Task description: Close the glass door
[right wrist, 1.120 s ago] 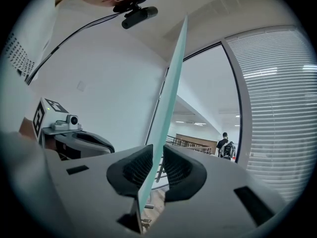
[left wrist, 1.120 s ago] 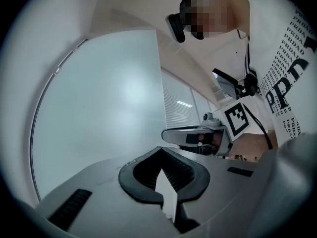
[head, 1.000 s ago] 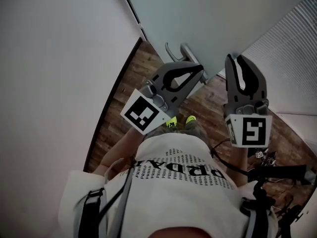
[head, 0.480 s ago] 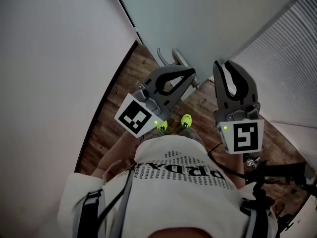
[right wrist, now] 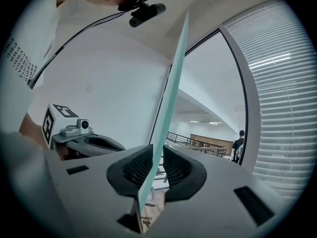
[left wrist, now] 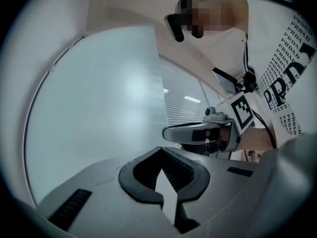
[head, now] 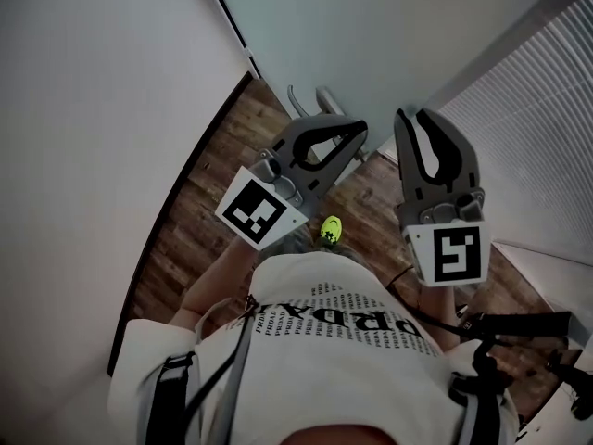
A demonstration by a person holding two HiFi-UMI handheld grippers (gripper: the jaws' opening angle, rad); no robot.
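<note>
right gripper (right wrist: 157, 153): clamped on the free edge of the glass door (right wrist: 174, 88); in its own view the pane runs edge-on up between the two pads.
left gripper (left wrist: 161, 151): jaws together at the tips, holding nothing; only a pale sliver shows through the loop behind them.
gripper spacing: from the head view i see the two side by side in front of my body, left gripper aimed at the door's face, right gripper just beside it at the door's edge.
left contact: i cannot tell whether the shut tips touch the glass.
door handle (head: 301, 103): a grey lever on the door, just beyond the left gripper's tips.
door position: frosted pane standing ajar, with a gap between its edge and the frame.
marker cubes (head: 261, 211): one on each gripper, facing up at the head camera.
floor (head: 227, 170): dark wood planks below both grippers.
shoe (head: 330, 229): bright yellow-green, on the floor between the grippers.
wall (head: 93, 109): plain white, to the left of the door.
blinds (head: 533, 128): slatted, to the right of the door.
</note>
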